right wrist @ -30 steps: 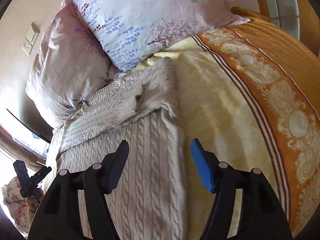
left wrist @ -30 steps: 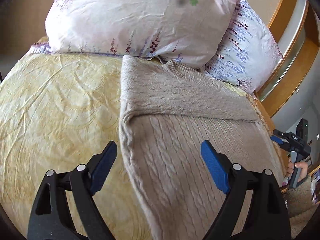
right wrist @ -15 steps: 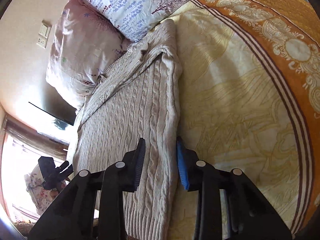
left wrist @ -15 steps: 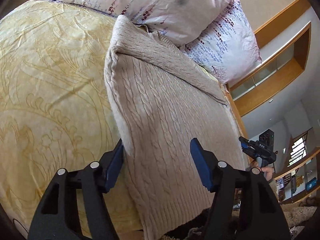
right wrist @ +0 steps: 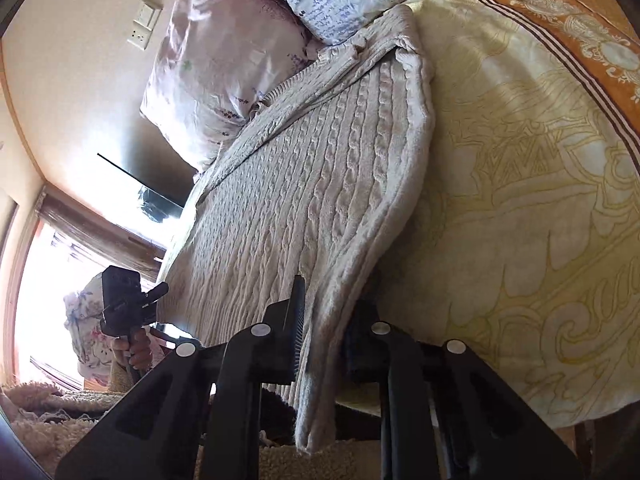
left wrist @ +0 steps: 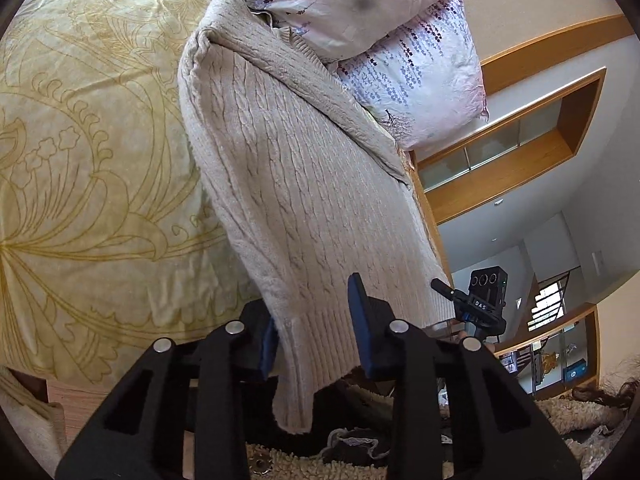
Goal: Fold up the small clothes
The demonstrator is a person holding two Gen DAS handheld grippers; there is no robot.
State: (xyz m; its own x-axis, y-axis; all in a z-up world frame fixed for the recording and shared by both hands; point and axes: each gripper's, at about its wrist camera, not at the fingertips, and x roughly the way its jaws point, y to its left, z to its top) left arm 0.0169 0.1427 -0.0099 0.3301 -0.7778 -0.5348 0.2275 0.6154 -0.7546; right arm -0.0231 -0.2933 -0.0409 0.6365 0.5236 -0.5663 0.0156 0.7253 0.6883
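A beige cable-knit sweater (left wrist: pixel 304 184) lies lengthwise on the bed, sleeves folded across its top, its hem hanging over the bed's near edge. My left gripper (left wrist: pixel 314 330) straddles the hem's left corner, blue pads on either side with a gap still showing on the right. In the right wrist view the sweater (right wrist: pixel 304 200) runs up to the pillows, and my right gripper (right wrist: pixel 324 324) is closed on the hem's right corner, the knit pinched between its jaws. Each gripper shows in the other's view: the right (left wrist: pixel 480 300), the left (right wrist: pixel 124 300).
A yellow patterned bedspread (left wrist: pixel 88 184) with an orange border (right wrist: pixel 576 36) covers the bed. Two floral pillows (left wrist: pixel 400 40) lie at the head, against the sweater's top. A shaggy rug (left wrist: pixel 352 468) lies on the floor below the bed edge. Wooden frame (left wrist: pixel 516 160) stands at right.
Both grippers have dropped down and back to the sweater's hem at the bed edge. The right jaws have closed on the hem; the left jaws have narrowed around it.
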